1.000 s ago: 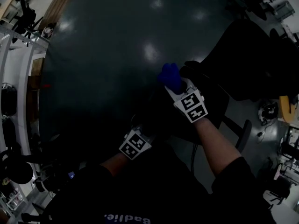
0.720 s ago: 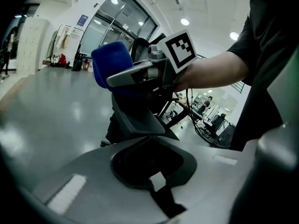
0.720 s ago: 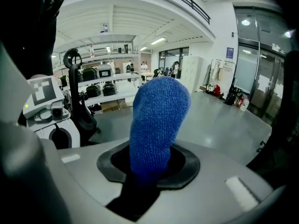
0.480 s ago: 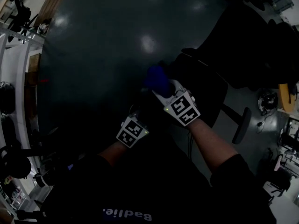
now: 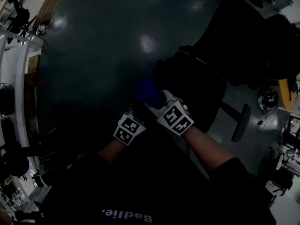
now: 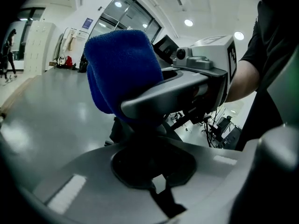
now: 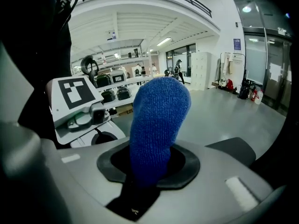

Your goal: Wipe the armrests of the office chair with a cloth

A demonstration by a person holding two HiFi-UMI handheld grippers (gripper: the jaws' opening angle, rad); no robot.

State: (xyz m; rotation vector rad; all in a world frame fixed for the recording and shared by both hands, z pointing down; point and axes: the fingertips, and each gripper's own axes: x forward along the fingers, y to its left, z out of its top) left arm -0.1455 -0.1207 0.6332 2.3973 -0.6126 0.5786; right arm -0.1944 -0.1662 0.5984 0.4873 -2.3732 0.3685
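Cloth [image 7: 158, 120]: a blue, nubbly terry fold with a rounded top, standing upright mid-frame in the right gripper view, clenched in the right tool [image 7: 150, 167]. In the head view it is a dim blue lump at centre, beside the black office chair [image 5: 206, 88] (its shape is barely readable). The left tool [image 6: 154, 167], lower left of it, is closed on nothing above the glossy grey floor [image 5: 103, 41].

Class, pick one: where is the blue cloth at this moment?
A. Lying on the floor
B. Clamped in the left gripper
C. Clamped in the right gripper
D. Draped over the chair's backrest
C: in the right gripper view the blue cloth stands up from between the jaws of the right gripper, which clamp its lower end.
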